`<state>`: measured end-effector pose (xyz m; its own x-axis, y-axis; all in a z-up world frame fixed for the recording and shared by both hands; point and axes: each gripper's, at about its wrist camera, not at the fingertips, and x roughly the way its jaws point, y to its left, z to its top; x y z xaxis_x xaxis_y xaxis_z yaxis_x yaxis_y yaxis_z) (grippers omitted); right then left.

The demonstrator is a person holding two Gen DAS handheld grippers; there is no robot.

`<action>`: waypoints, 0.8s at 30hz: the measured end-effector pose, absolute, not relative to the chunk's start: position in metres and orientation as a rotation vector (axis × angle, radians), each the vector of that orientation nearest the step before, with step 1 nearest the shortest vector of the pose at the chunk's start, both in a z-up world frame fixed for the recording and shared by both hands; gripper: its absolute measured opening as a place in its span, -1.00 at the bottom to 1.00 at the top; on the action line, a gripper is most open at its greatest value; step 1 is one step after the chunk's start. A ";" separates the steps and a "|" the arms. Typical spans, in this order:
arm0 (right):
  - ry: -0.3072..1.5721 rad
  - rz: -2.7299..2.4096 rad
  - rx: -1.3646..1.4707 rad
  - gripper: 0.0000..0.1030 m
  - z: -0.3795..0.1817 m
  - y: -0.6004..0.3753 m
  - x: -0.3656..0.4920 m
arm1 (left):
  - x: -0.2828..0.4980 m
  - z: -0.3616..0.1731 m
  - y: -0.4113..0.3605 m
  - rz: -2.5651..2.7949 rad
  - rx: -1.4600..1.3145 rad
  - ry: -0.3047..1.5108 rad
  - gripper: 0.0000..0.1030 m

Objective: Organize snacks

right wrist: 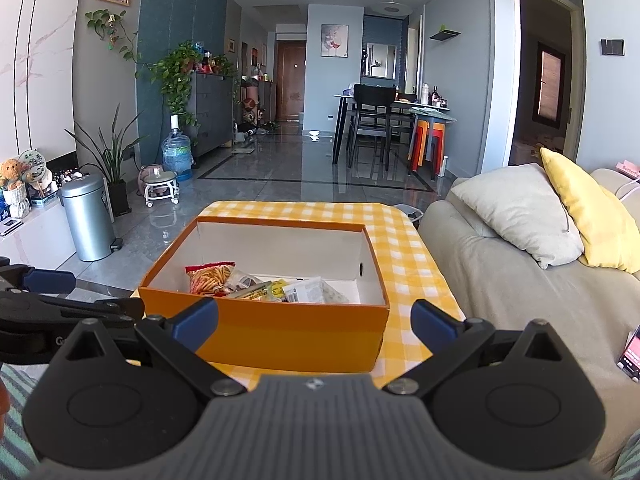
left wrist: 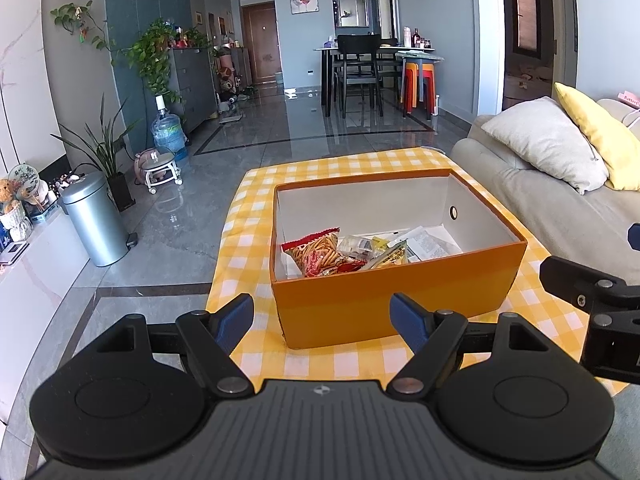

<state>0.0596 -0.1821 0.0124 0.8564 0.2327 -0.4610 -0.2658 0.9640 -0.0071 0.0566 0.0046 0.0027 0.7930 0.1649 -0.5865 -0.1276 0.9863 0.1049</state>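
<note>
The snacks (left wrist: 344, 252) lie heaped in the near part of the orange box (left wrist: 392, 304), which sits on the checked worktop (left wrist: 256, 208), so the sorting looks largely done, with no packet visible outside it. Both the left tongs (left wrist: 322, 314) and the right tongs (right wrist: 314, 320) hang level just short of the box's near wall, spread apart and holding nothing.

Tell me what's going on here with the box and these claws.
A person holds a claw in each hand in front of an orange box on a yellow checked tablecloth. Snack packets, including a red bag of sticks, already lie inside the box. The left claw and right claw are both open and empty, apart from the box.
</note>
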 end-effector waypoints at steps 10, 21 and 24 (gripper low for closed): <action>0.481 0.266 -0.073 0.92 0.013 -0.180 0.061 | 0.057 0.003 0.005 0.159 0.060 0.637 0.76; 0.490 0.270 -0.084 0.92 0.013 -0.176 0.061 | 0.057 0.003 0.005 0.159 0.060 0.636 0.76; 0.490 0.272 -0.085 0.92 0.014 -0.175 0.062 | 0.056 0.003 0.005 0.164 0.063 0.632 0.76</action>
